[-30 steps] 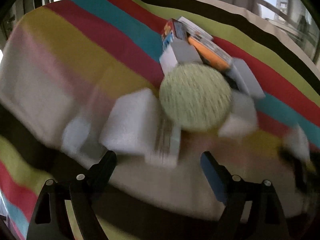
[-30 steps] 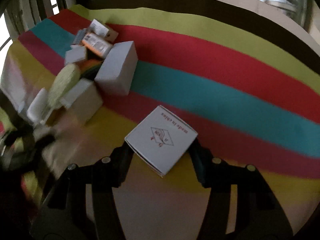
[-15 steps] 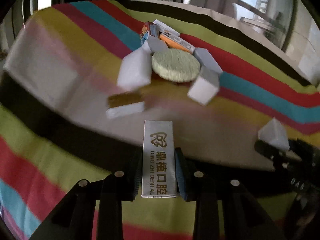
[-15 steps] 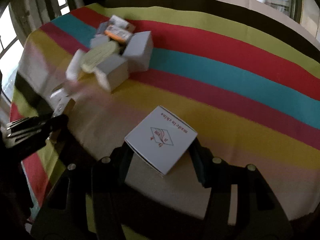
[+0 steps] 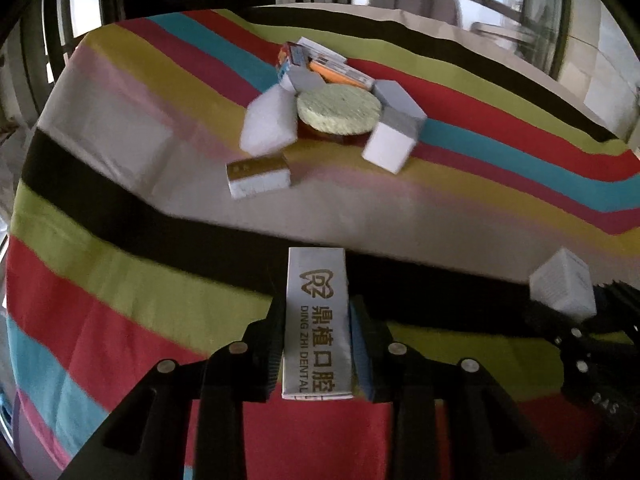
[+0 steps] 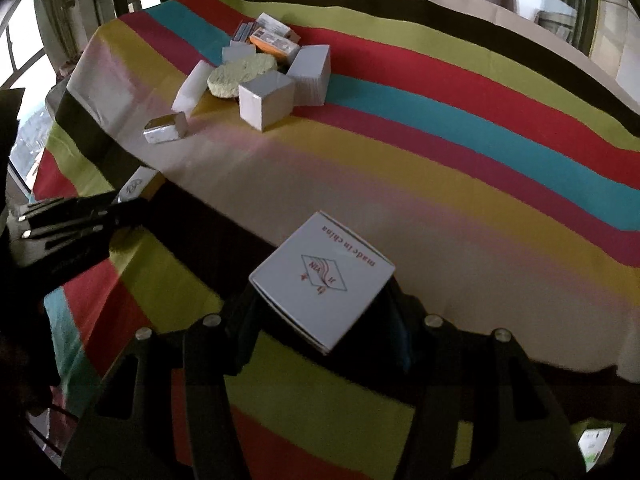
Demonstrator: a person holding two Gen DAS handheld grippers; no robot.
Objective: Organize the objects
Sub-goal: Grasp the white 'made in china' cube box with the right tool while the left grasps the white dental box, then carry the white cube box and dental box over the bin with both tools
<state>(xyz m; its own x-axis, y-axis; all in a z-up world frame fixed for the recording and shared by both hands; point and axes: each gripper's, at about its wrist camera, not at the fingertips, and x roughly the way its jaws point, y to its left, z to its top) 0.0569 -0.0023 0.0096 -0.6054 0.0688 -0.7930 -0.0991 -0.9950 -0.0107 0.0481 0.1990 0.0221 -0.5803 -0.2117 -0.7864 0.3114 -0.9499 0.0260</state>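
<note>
Lengthwise along jaws: dental box [image 5: 318, 326]

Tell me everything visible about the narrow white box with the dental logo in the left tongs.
The dental box is a slim, white, cardboard-looking carton printed with a gold tooth logo, Chinese characters and "DING ZHI DENTAL" running along its length. The left tongs are shut on its long sides, holding it pointing away from the camera above the striped cloth, apart from the pile. The right view shows only its tip.
</note>
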